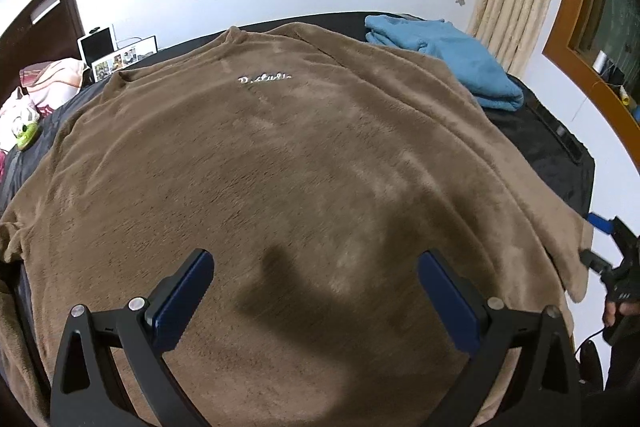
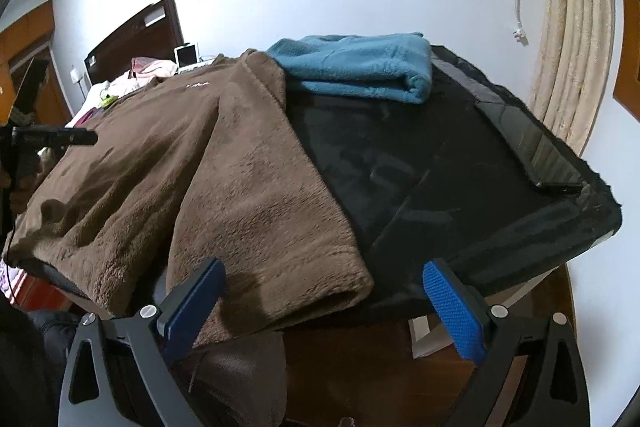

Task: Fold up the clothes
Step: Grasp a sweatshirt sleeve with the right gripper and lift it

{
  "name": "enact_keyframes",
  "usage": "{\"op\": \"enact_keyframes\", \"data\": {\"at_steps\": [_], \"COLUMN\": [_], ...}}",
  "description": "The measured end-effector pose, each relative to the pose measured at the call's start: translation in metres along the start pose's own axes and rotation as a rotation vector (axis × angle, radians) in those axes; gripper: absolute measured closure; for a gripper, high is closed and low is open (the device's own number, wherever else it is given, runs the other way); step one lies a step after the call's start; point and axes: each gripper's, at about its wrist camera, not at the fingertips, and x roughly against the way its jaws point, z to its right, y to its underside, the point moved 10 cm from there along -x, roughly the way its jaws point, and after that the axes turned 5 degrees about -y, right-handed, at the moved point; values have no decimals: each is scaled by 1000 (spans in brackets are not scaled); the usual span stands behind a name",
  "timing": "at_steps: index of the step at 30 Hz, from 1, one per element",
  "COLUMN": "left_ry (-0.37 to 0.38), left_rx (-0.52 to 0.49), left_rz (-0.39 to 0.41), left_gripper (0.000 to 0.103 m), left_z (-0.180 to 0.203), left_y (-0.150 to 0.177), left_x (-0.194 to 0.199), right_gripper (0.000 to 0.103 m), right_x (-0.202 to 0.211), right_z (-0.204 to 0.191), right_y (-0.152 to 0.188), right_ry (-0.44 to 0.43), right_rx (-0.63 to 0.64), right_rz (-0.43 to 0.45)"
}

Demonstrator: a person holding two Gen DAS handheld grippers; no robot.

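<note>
In the left wrist view, the left tool (image 1: 316,291) hovers with its fingers spread wide and nothing between them, above the lower body of a brown fleece top (image 1: 280,155). The top lies spread flat, chest up, over a black-covered worktop (image 1: 552,143), its white lettering (image 1: 265,79) toward 12 o'clock. A folded blue garment (image 1: 452,59) sits at 1 o'clock, touching the top's shoulder. At 3 o'clock the right tool (image 1: 600,223) shows beside the sleeve cuff.

In the right wrist view, the right tool (image 2: 324,303) is likewise wide and holding nothing, at the cuff end of the brown sleeve (image 2: 264,211), which drapes over the worktop's near edge. The blue garment (image 2: 356,67) lies at 12 o'clock, with a dark flat device (image 2: 532,147) at 2 o'clock.
</note>
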Motion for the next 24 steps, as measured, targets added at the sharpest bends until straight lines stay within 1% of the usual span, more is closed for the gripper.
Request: {"op": "enact_keyframes", "data": {"at_steps": [1,3,4,6,7,8,9,12,15,17,20,24], "left_ry": [-1,-5,-5,-2,0,2,4,5,6,12,18,15], "left_rx": [-4,-20,-28,-40,-44,-50,-55,-66,-65,-52,-30,7], "left_rz": [-2,-8,-9,-8,-6,-4,-1,5,15,20,22,13], "left_gripper": [0,0,0,0,0,0,0,0,0,0,0,0], "left_z": [2,6,7,11,12,13,14,15,13,10,5,-5], "left_y": [-1,-2,-3,-4,-5,-7,-8,-12,-18,-21,-25,-29], "left_x": [-1,-3,-4,-4,-4,-4,-4,-3,-4,-5,-9,-20], "right_gripper": [11,25,29,42,45,53,63,78,86,88,89,89], "right_x": [-1,-2,-2,-3,-3,-3,-2,2,10,16,34,77], "right_z": [-2,-5,-7,-9,-10,-9,-8,-5,-4,-7,-13,-14], "right_y": [1,1,1,0,-1,-2,-4,-13,-30,-42,-74,-133], "right_ry": [-6,-14,-15,-16,-16,-22,-28,-65,-97,-104,-72,6], "right_rx": [3,10,14,16,14,3,-9,-61,-99,-94,-39,42], "right_rz": [0,2,3,4,4,8,13,39,86,114,187,343]}}
